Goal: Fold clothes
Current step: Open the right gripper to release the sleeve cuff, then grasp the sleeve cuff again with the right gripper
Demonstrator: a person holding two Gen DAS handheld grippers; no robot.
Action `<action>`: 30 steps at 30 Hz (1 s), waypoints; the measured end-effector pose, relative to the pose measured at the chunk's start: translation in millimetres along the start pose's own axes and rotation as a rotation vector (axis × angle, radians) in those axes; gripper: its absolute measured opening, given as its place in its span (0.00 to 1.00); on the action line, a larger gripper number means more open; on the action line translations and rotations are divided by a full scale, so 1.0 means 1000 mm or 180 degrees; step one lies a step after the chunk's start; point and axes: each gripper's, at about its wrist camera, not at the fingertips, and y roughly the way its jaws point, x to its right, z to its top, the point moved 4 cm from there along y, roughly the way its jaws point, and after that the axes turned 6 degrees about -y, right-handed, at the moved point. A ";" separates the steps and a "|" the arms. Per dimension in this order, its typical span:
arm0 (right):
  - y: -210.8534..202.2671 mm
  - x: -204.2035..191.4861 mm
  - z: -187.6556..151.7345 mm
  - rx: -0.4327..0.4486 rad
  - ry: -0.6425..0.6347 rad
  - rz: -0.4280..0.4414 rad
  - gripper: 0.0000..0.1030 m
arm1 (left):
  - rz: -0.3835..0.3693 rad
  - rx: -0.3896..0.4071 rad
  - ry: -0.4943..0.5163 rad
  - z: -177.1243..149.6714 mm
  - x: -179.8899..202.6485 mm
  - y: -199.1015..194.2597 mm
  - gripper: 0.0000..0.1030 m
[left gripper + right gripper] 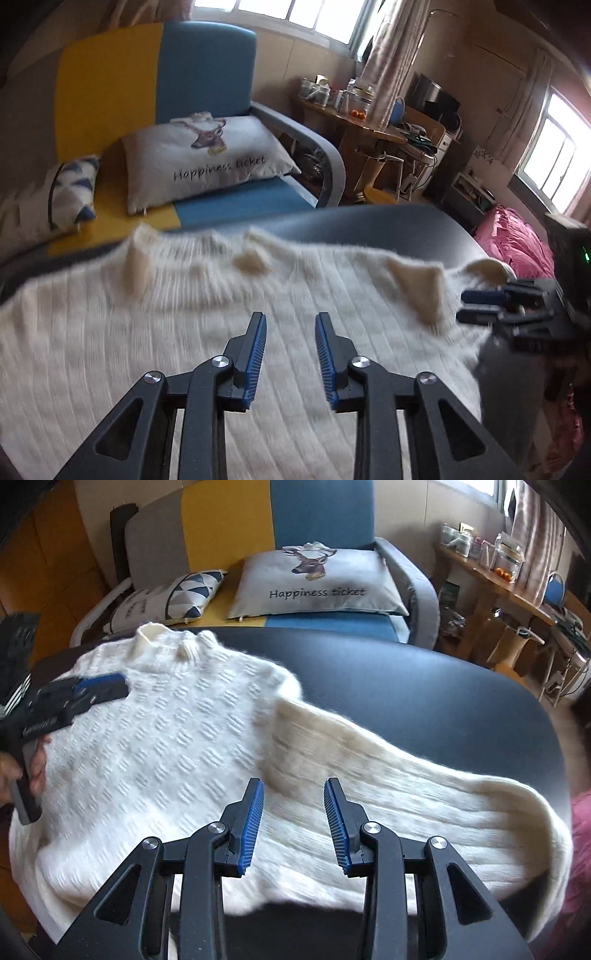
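Both grippers are standing with their jaws set moderately apart and nothing between the blue pads. The right gripper [293, 812] is hovering over the root of the sleeve [424, 786], whether touching the knit I cannot tell. The left gripper [290, 341] is hanging over the chest of the white sweater [173, 738]. The sweater is lying spread across the dark round table [406, 679], collar [151, 635] toward eleven o'clock in the right view, and the sleeve is trailing off toward four o'clock, its cuff near the rim. It looks soft, fluffy, light and limp, likely to sag and stretch; cuff, shoulder or hem seem the surest holds. A sofa [317, 513] with a pillow [317, 583] is sitting beyond, at twelve.
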 end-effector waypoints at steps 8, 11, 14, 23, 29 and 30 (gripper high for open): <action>0.022 0.025 -0.006 -0.0118 0.0373 0.0063 0.35 | 0.0356 -0.0204 0.0179 -0.009 -0.016 0.049 0.27; 0.035 0.041 -0.013 -0.0198 0.0528 0.0004 0.24 | 0.0287 -0.0201 0.0087 -0.012 -0.019 0.047 0.27; 0.034 0.042 -0.014 -0.0233 0.0551 -0.0051 0.20 | 0.0357 -0.0222 0.0176 -0.011 -0.013 0.046 0.27; 0.029 -0.030 0.034 -0.0081 -0.0167 0.0401 0.22 | 0.0569 -0.0202 0.0283 -0.003 -0.025 0.049 0.27; 0.075 0.012 0.039 -0.0125 0.0498 0.0150 0.17 | 0.0440 -0.0125 0.0187 -0.009 -0.034 0.045 0.27; 0.075 0.014 0.040 -0.0098 0.0561 0.0137 0.17 | 0.0469 -0.0120 0.0215 -0.010 -0.033 0.045 0.27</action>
